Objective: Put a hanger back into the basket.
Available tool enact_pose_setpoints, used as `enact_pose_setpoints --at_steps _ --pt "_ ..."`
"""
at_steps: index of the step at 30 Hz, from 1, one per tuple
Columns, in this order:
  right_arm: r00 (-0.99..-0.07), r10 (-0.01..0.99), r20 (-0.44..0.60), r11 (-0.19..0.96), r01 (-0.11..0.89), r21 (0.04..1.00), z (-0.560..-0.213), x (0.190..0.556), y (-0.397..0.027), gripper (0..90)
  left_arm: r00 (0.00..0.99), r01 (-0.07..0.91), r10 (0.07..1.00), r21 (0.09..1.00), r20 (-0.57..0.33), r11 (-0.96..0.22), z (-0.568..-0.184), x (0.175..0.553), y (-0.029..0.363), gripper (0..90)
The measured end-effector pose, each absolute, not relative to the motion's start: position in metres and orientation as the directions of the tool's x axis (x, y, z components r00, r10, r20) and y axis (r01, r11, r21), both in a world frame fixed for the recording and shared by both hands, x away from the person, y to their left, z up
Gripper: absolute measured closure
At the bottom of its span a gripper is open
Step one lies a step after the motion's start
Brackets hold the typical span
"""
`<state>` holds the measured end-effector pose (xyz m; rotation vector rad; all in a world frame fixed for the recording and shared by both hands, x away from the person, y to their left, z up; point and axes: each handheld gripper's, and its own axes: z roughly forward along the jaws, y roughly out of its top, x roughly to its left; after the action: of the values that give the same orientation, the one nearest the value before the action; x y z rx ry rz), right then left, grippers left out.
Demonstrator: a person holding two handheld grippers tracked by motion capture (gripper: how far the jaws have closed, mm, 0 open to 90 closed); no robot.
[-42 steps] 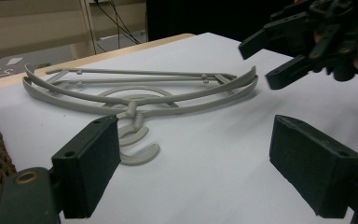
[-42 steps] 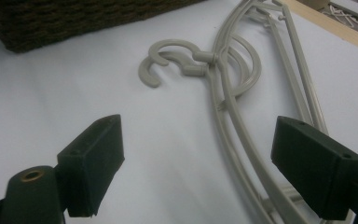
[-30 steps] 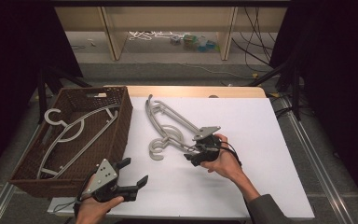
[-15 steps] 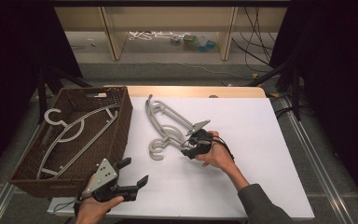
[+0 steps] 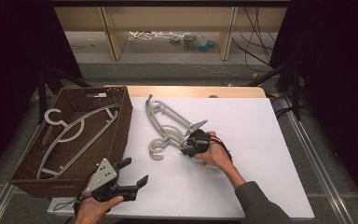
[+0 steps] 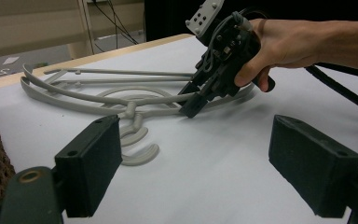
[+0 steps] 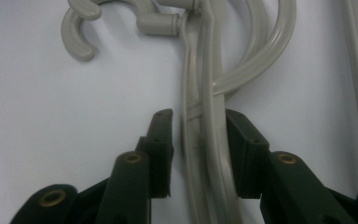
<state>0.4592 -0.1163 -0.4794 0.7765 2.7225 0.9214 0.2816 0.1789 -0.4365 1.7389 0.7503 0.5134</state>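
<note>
So the job here looks like moving grey plastic hangers off the worktop [image 5: 242, 140] into the wicker basket [image 5: 121, 126] over at 9 o'clock. One hanger in the basket [image 5: 77, 133] is already lying there, so that part's done. What's left is the pile of hangers on the worktop [image 5: 161, 123], a couple of them stacked and tangled near the middle, hooks pointing toward 7 o'clock.

The right claw [image 5: 186, 148] is down on that pile at its 4 o'clock end. In the right gripper view its jaws sit either side of the doubled hanger arms [image 7: 205, 140]; they've just been closing in, but there's a sliver of gap on the left side, so I'd say it's not pinching yet, basically a moment short of a grip. It may grab two at once, since both bars sit between the jaws.

The left claw [image 5: 133, 179] hangs near the 6 o'clock edge of the worktop, just beside the basket's corner, jaws wide apart with nothing in them.

Roughly one in, the rest to go.
</note>
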Motion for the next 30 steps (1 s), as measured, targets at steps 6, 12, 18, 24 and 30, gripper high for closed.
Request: enact_pose_setpoints --at_steps 6,12,18,24,30 --pt "-0.85 0.527 0.014 0.674 0.428 0.602 -0.479 0.459 -0.117 73.4 0.705 0.223 0.708 0.956 -0.024 -0.19 -0.437 0.282 0.18 17.8" --pt "-0.858 0.513 -0.013 0.692 0.405 0.597 -0.476 0.457 -0.114 77.8 0.702 0.234 0.711 0.955 -0.035 -0.183 -0.437 0.282 0.179 18.0" --pt "-0.863 0.504 -0.036 0.7 0.384 0.602 -0.469 0.454 -0.112 81.6 0.699 0.238 0.713 0.955 -0.042 -0.178 -0.437 0.283 0.179 18.3" --pt "-0.862 0.505 -0.045 0.691 0.373 0.62 -0.458 0.452 -0.113 81.8 0.702 0.224 0.712 0.956 -0.024 -0.189 -0.436 0.284 0.18 18.7" --pt "-0.863 0.499 -0.076 0.693 0.344 0.634 -0.447 0.448 -0.115 81.9 0.695 0.234 0.718 0.956 -0.039 -0.174 -0.436 0.283 0.18 18.9"
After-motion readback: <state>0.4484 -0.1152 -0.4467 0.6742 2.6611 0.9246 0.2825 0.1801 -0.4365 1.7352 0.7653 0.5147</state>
